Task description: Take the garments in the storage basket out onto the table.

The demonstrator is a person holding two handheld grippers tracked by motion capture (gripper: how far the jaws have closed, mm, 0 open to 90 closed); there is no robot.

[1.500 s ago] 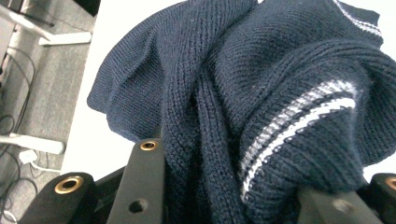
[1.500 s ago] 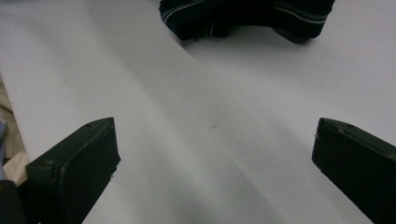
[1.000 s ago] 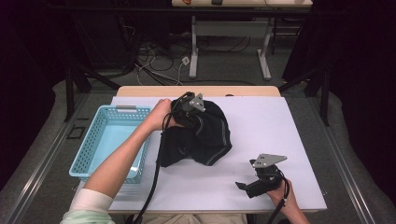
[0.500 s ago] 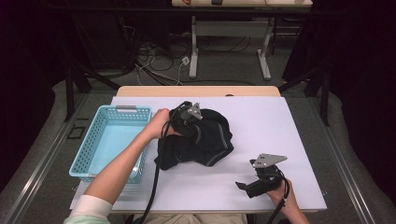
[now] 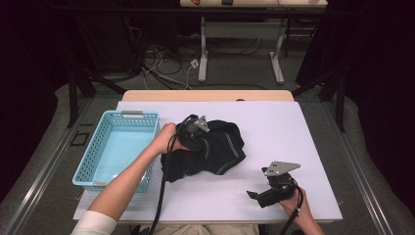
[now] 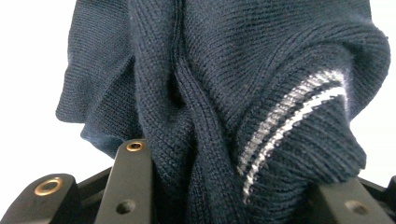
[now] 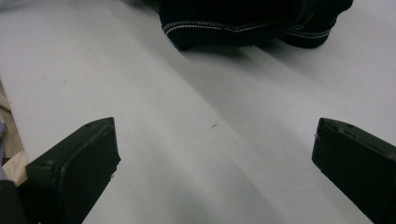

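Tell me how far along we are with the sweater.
Done: the left gripper has the dark sweater bunched between its jaws. In hand: it holds the sweater on the white table, beside the blue basket. Left: the basket holds nothing, and the right gripper waits open, apart from the sweater.

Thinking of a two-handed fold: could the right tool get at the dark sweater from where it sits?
Probably yes. The right tool rests open on bare white table, and nothing lies between it and the sweater, whose striped hem faces it.
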